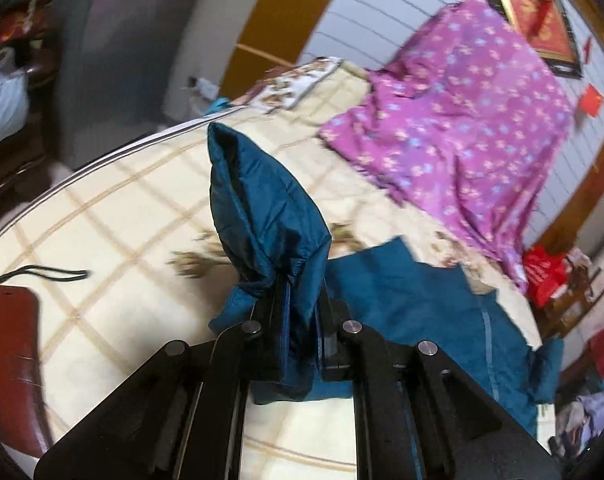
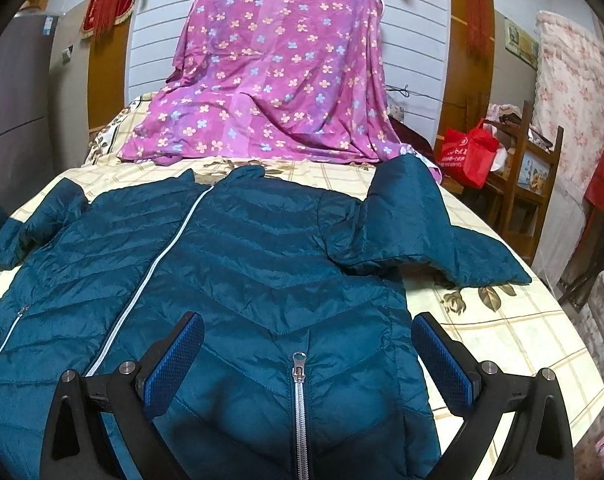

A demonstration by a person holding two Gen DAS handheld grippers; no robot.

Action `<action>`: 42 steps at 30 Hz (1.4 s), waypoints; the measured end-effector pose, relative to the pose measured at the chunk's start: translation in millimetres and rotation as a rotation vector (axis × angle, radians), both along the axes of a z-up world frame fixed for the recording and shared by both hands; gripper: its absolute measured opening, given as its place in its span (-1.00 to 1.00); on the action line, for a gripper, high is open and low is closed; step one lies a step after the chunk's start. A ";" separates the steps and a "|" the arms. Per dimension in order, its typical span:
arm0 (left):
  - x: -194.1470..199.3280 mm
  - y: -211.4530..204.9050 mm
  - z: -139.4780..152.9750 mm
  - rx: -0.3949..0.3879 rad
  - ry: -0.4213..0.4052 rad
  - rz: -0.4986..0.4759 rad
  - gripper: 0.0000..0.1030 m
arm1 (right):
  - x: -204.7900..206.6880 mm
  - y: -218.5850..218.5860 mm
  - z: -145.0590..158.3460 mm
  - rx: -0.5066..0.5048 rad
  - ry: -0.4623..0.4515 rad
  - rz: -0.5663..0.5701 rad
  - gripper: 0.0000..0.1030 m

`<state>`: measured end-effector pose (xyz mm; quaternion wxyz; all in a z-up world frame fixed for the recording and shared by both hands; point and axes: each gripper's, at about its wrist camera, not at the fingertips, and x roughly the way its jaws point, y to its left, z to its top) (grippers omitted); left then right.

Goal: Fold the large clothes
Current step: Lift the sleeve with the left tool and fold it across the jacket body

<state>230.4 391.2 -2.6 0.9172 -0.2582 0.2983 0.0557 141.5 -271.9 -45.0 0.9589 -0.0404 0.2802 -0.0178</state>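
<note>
A teal quilted puffer jacket (image 2: 238, 264) lies front up on the bed, with a white zipper (image 2: 300, 392) down its front. Its right sleeve (image 2: 417, 224) lies bent on the checked bedsheet. My left gripper (image 1: 302, 320) is shut on the jacket's other sleeve (image 1: 258, 216), which stands up lifted above the bed; the jacket body (image 1: 421, 312) lies to its right. My right gripper (image 2: 307, 354) is open, its blue pads (image 2: 174, 364) spread over the jacket's lower front near the zipper pull, holding nothing.
A purple flowered cloth (image 2: 278, 76) covers a heap at the head of the bed. A cream checked bedsheet (image 2: 513, 332) covers the bed. A red bag (image 2: 469, 152) and a wooden rack (image 2: 529, 176) stand at the right. A brown case (image 1: 14, 360) lies on the bed's left.
</note>
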 end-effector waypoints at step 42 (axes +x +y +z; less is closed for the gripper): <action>112.5 -369.6 -56.5 -0.142 0.124 -0.597 -0.36 | 5.3 19.8 13.4 0.003 0.001 0.044 1.00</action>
